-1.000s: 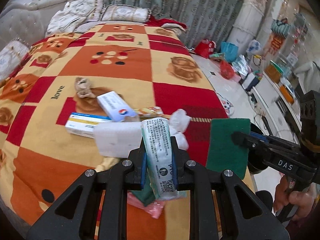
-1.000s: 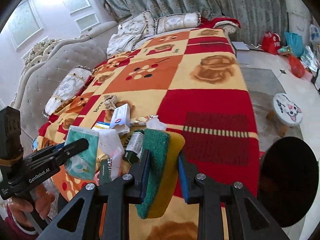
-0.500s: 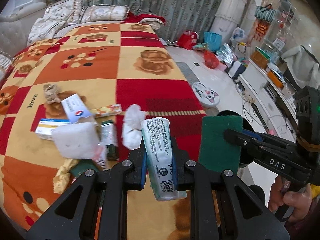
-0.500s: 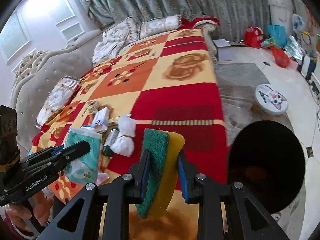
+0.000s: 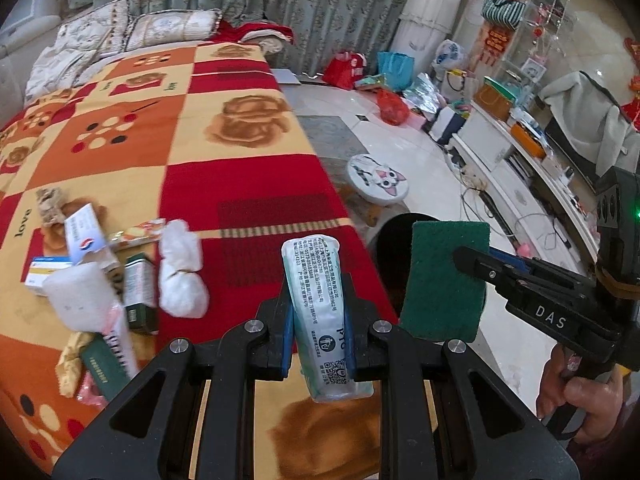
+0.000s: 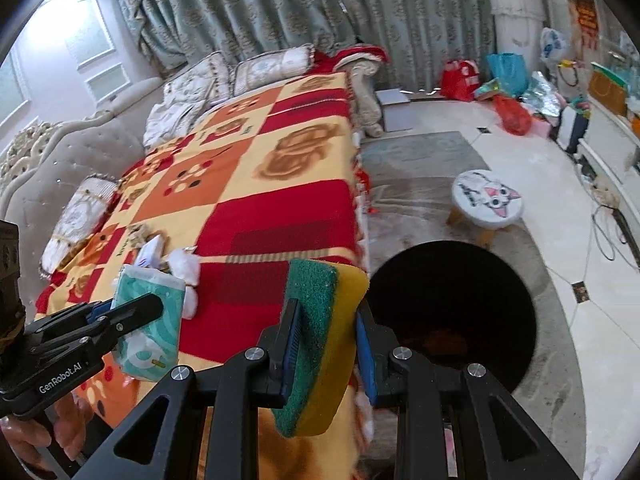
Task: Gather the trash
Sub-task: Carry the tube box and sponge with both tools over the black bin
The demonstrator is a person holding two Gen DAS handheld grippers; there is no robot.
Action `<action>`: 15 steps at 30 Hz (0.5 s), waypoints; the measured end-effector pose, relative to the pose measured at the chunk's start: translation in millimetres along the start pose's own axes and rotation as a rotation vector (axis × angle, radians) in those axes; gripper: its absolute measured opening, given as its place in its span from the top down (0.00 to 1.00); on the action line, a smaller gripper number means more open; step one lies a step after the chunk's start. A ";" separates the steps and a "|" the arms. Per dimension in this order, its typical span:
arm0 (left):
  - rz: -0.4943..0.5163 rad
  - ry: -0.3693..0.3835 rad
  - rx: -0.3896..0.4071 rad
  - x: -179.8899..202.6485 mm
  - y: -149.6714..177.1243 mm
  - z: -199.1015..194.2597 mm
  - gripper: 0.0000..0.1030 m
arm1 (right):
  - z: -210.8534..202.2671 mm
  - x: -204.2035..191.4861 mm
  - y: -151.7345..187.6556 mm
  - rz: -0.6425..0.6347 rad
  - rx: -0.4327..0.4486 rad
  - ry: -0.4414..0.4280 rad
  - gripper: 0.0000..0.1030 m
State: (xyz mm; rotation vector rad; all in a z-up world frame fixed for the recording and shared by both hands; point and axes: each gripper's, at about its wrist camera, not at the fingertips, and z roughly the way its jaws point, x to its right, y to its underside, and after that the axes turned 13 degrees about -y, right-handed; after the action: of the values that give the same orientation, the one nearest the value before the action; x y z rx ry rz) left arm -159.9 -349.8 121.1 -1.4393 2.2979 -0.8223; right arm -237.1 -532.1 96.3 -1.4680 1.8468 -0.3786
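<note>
Green sponge (image 6: 316,344): yellow-backed scouring pad clamped upright in the right gripper (image 6: 328,354), held beside the bed's edge, next to the black bin (image 6: 452,304) on the floor.
Tissue pack (image 5: 320,320): pale teal packet pinched upright in the left gripper (image 5: 318,340), above the blanket (image 5: 240,152).
Remaining trash: white wad (image 5: 182,270), small boxes (image 5: 138,294) and wrappers lying together on the blanket's left part.

both wrist cameras look forward along their grippers, close above the checked red-and-orange blanket (image 5: 248,184) edge; both share the round black bin (image 6: 452,300).
</note>
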 end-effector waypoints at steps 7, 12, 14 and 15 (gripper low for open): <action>0.026 0.035 -0.001 31.9 -9.1 7.0 0.83 | -15.4 28.4 1.2 0.034 0.013 0.049 0.76; 0.041 0.058 -0.008 50.5 -11.9 12.3 0.83 | -22.6 45.0 2.7 0.057 0.016 0.072 0.76; 0.046 0.066 -0.013 57.4 -12.8 15.9 0.83 | -25.0 51.9 3.2 0.066 0.018 0.081 0.76; 0.048 0.069 -0.017 60.4 -13.4 17.8 0.83 | -26.1 55.7 3.3 0.072 0.018 0.084 0.76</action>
State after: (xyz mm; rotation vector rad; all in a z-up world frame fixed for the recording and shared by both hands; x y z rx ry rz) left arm -167.9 -413.5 117.8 -1.3782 2.3862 -0.8535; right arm -261.9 -588.3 92.2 -1.3885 1.9522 -0.4264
